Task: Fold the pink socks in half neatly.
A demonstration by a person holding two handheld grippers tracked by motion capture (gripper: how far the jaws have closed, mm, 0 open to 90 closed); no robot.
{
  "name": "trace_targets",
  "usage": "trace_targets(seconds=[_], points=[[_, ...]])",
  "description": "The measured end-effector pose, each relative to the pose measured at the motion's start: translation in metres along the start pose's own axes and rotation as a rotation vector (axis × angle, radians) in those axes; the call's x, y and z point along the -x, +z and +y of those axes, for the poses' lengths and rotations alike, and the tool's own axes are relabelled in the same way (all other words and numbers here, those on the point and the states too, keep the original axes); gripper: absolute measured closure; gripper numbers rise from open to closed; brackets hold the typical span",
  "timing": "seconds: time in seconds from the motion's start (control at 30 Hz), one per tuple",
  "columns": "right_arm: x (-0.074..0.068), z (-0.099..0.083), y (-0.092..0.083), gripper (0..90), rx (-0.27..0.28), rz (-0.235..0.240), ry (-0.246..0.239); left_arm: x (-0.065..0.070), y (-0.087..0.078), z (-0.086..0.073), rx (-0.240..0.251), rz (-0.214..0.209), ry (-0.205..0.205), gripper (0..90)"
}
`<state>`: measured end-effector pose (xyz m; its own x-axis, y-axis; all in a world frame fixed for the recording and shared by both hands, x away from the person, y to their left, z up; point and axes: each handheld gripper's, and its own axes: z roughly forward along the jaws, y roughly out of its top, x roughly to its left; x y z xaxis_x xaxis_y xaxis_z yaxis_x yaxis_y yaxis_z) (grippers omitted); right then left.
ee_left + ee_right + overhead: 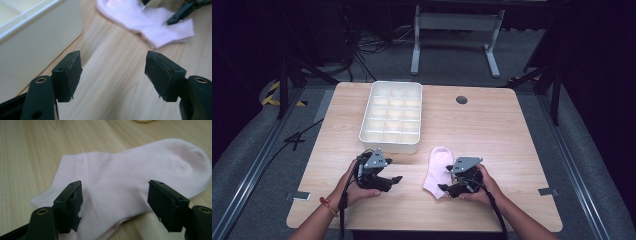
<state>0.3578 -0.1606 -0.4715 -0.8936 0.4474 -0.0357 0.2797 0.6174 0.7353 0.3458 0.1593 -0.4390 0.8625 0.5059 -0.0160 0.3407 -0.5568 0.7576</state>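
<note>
- A pale pink sock (pixel 438 170) lies flat on a wooden table (pixel 492 130), near the front edge, just right of centre.
- The right gripper (pixel 115 205), held in the person's right hand (pixel 484 187), hangs over the sock's ankle end, its jaws spread wide, gripping nothing.
- The left gripper (pixel 113 75) sits left of the sock over bare wood, jaws also wide apart.
- A white divided tray (pixel 392 117) stands just behind the left gripper.
</note>
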Motion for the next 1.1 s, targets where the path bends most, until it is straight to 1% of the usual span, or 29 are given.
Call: trace_targets(seconds=[0.07, 0.1, 0.13, 0.17, 0.2, 0.23, 0.27, 0.3, 0.33, 0.37, 0.4, 0.43, 0.47, 0.5, 0.53, 0.57, 0.6, 0.67, 0.7, 0.77, 0.8, 0.83, 0.87, 0.9, 0.93, 0.97, 1.0, 1.03, 1.1], points=[[0.006, 0.001, -0.008, 30.9, 0.016, -0.026, 0.012, 0.004, 0.004, 0.004, 0.009, -0.028, 0.009, 33.2], [0.006, 0.001, -0.008, 30.9, 0.016, -0.026, 0.012, 0.004, 0.004, 0.004, 0.009, -0.028, 0.009, 35.7], [0.014, 0.001, -0.015, 31.5, 0.018, -0.052, 0.021, 0.009, 0.011, 0.010, 0.002, -0.051, 0.045, 36.9], [0.019, 0.002, -0.017, 31.7, 0.022, -0.065, 0.025, 0.011, 0.014, 0.012, -0.005, -0.064, 0.057, 38.1], [0.024, 0.003, -0.019, 32.3, 0.021, -0.076, 0.030, 0.014, 0.016, 0.013, -0.004, -0.074, 0.062, 41.6], [0.027, 0.003, -0.020, 32.9, 0.020, -0.084, 0.031, 0.014, 0.016, 0.013, -0.004, -0.074, 0.062, 42.4], [0.027, 0.003, -0.020, 32.9, 0.020, -0.084, 0.031, 0.017, 0.020, 0.016, -0.015, -0.090, 0.083, 42.4], [0.039, 0.005, -0.020, 34.2, 0.017, -0.100, 0.044, 0.022, 0.026, 0.021, -0.027, -0.107, 0.123, 47.3], [0.044, 0.006, -0.019, 34.6, 0.018, -0.102, 0.050, 0.022, 0.026, 0.021, -0.027, -0.107, 0.123, 47.5], [0.049, 0.007, -0.017, 35.1, 0.019, -0.103, 0.059, 0.027, 0.033, 0.025, -0.033, -0.132, 0.143, 48.2], [0.054, 0.008, -0.015, 36.4, 0.017, -0.094, 0.070, 0.029, 0.036, 0.027, -0.032, -0.141, 0.152, 50.2], [0.058, 0.010, -0.012, 36.9, 0.012, -0.096, 0.068, 0.031, 0.039, 0.028, -0.039, -0.148, 0.155, 50.8], [0.061, 0.012, -0.009, 38.0, 0.012, -0.092, 0.075, 0.031, 0.039, 0.028, -0.039, -0.148, 0.155, 50.9], [0.061, 0.012, -0.009, 38.0, 0.012, -0.092, 0.075, 0.033, 0.043, 0.030, -0.040, -0.149, 0.167, 50.9], [0.067, 0.016, -0.004, 42.0, 0.025, -0.066, 0.099, 0.035, 0.046, 0.031, -0.047, -0.159, 0.172, 50.9], [0.069, 0.018, -0.002, 43.1, 0.025, -0.069, 0.098, 0.039, 0.053, 0.033, -0.056, -0.168, 0.189, 50.9], [0.070, 0.021, 0.000, 44.9, 0.023, -0.077, 0.093, 0.039, 0.053, 0.033, -0.056, -0.168, 0.189, 50.9], [0.072, 0.023, 0.003, 46.1, 0.020, -0.083, 0.092, 0.044, 0.060, 0.034, -0.072, -0.167, 0.212, 51.3], [0.074, 0.027, 0.007, 48.8, 0.011, -0.093, 0.102, 0.046, 0.065, 0.034, -0.092, -0.178, 0.227, 52.7], [0.076, 0.029, 0.010, 49.8, 0.006, -0.087, 0.103, 0.048, 0.071, 0.032, -0.109, -0.181, 0.248, 54.1], [0.077, 0.030, 0.013, 50.3, -0.003, -0.091, 0.101, 0.049, 0.074, 0.031, -0.116, -0.179, 0.260, 54.0], [0.078, 0.030, 0.015, 50.9, -0.016, -0.096, 0.098, 0.051, 0.076, 0.029, -0.128, -0.178, 0.253, 54.0], [0.078, 0.030, 0.015, 50.9, -0.016, -0.096, 0.098, 0.051, 0.076, 0.029, -0.128, -0.178, 0.253, 53.9], [0.081, 0.027, 0.020, 52.0, -0.030, -0.094, 0.113, 0.053, 0.079, 0.027, -0.142, -0.169, 0.248, 52.8], [0.083, 0.026, 0.022, 51.7, -0.034, -0.101, 0.125, 0.053, 0.080, 0.027, -0.133, -0.161, 0.248, 51.9], [0.084, 0.024, 0.024, 51.6, -0.041, -0.103, 0.140, 0.052, 0.081, 0.027, -0.133, -0.171, 0.245, 51.0], [0.085, 0.022, 0.026, 51.6, -0.042, -0.104, 0.154, 0.052, 0.081, 0.027, -0.133, -0.169, 0.240, 50.8], [0.085, 0.022, 0.026, 51.6, -0.042, -0.104, 0.154, 0.052, 0.081, 0.027, -0.133, -0.169, 0.240, 50.8], [0.087, 0.018, 0.029, 50.8, -0.039, -0.097, 0.172, 0.051, 0.082, 0.025, -0.136, -0.156, 0.245, 51.2]])
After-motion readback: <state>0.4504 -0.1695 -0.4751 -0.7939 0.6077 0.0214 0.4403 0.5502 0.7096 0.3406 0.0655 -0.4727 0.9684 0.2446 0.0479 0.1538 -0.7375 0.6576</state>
